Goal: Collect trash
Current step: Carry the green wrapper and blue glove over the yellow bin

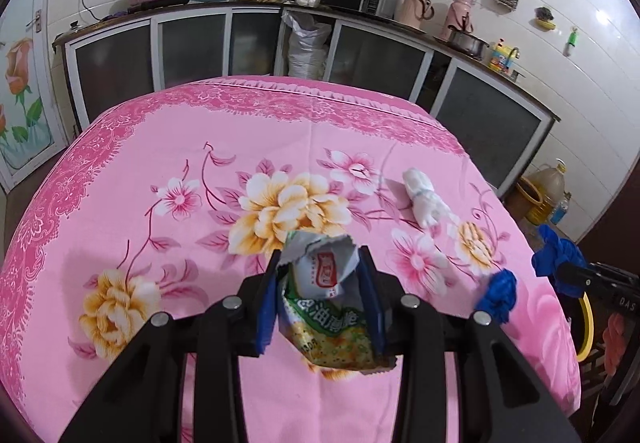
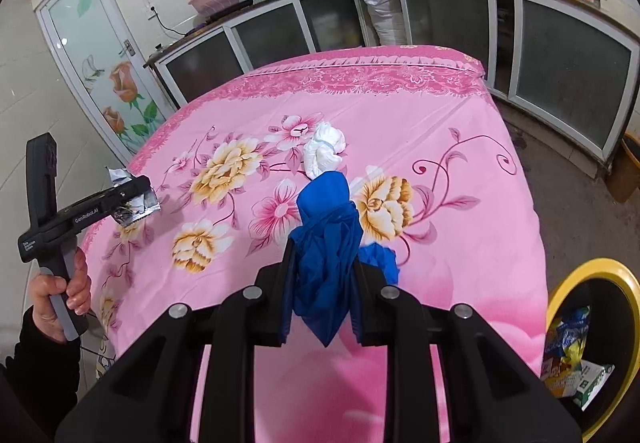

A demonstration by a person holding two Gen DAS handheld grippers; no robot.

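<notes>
While the left hand-held gripper [image 1: 320, 263] is clamped on a crumpled green-and-silver snack wrapper [image 1: 326, 295] above the pink floral-clothed worktop [image 1: 168, 147], the right hand-held gripper [image 2: 320, 263] is clamped on a bunched blue plastic bag [image 2: 326, 235] held over the same cloth. A wadded white tissue bundle [image 2: 324, 149] lies on the worktop just beyond the blue bag. Off the worktop's right edge stands a yellow-rimmed black bin [image 2: 576, 271] with colourful packets inside. A bare hand [image 2: 60, 295] grips the left tool's handle.
</notes>
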